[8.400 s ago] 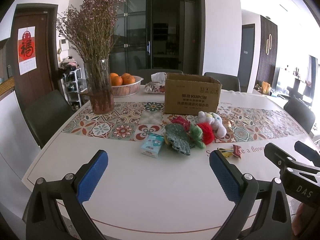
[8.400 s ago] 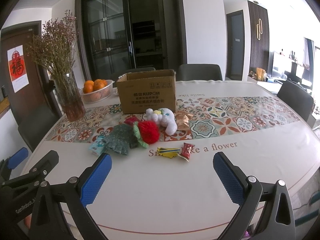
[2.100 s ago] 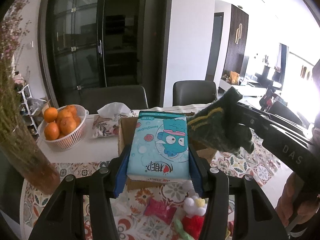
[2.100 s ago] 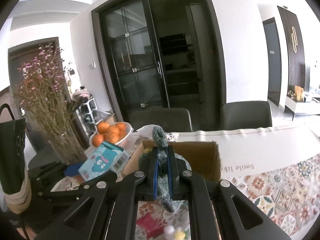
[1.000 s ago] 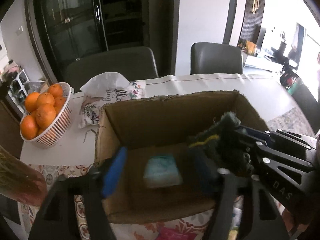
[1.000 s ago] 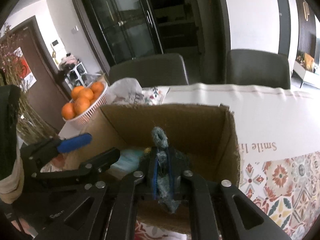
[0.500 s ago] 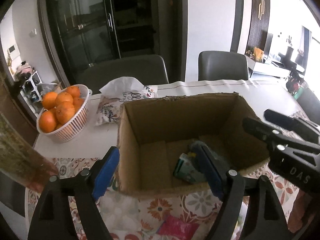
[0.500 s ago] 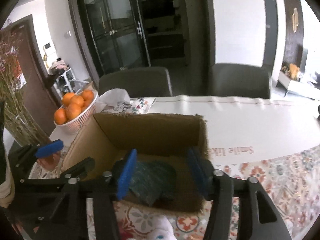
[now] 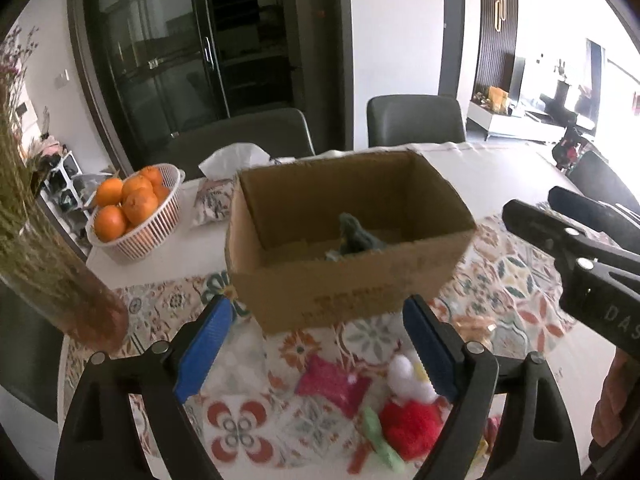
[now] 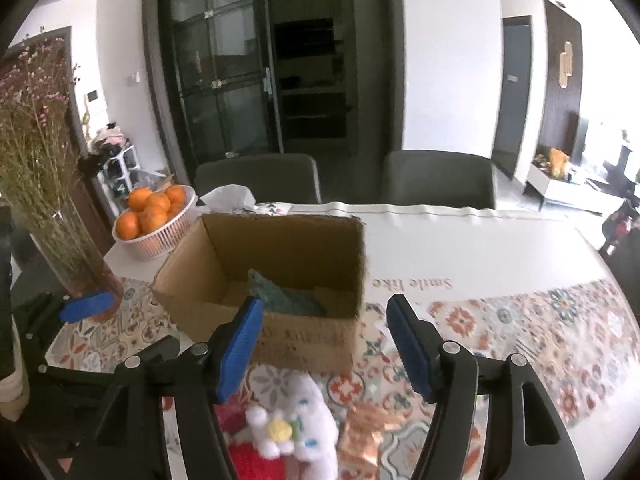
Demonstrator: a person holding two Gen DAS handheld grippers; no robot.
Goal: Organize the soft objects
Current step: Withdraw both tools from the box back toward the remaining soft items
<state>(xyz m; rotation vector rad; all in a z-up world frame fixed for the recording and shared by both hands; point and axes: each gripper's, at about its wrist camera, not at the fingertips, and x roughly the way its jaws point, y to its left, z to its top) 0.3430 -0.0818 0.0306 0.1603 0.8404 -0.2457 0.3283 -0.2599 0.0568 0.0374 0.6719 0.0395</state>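
An open cardboard box [image 9: 344, 280] [image 10: 280, 336] stands on the patterned runner. Inside it lies a dark green knitted glove [image 9: 354, 236] [image 10: 284, 300]. My left gripper [image 9: 316, 344] hangs in front of the box, its jaws opening with nothing between them. My right gripper [image 10: 326, 344] also hovers before the box, jaws opening and empty. Below them on the table lie a white plush toy [image 10: 296, 424] [image 9: 408, 376], a red fluffy ball [image 9: 408, 426], a pink soft piece [image 9: 330, 384] and a green piece [image 9: 382, 448].
A basket of oranges [image 9: 132, 212] [image 10: 154, 220], a tissue pouch [image 9: 224, 184] and a glass vase of dried flowers [image 9: 52, 272] [image 10: 68, 248] stand left of the box. A crumpled copper wrapper [image 10: 368, 428] lies near the plush. Dark chairs [image 10: 436, 178] line the far edge.
Both grippers let go of their loads into the box, opened, then pulled back and up from it. The glove now lies inside; the plush and red ball came into view below.
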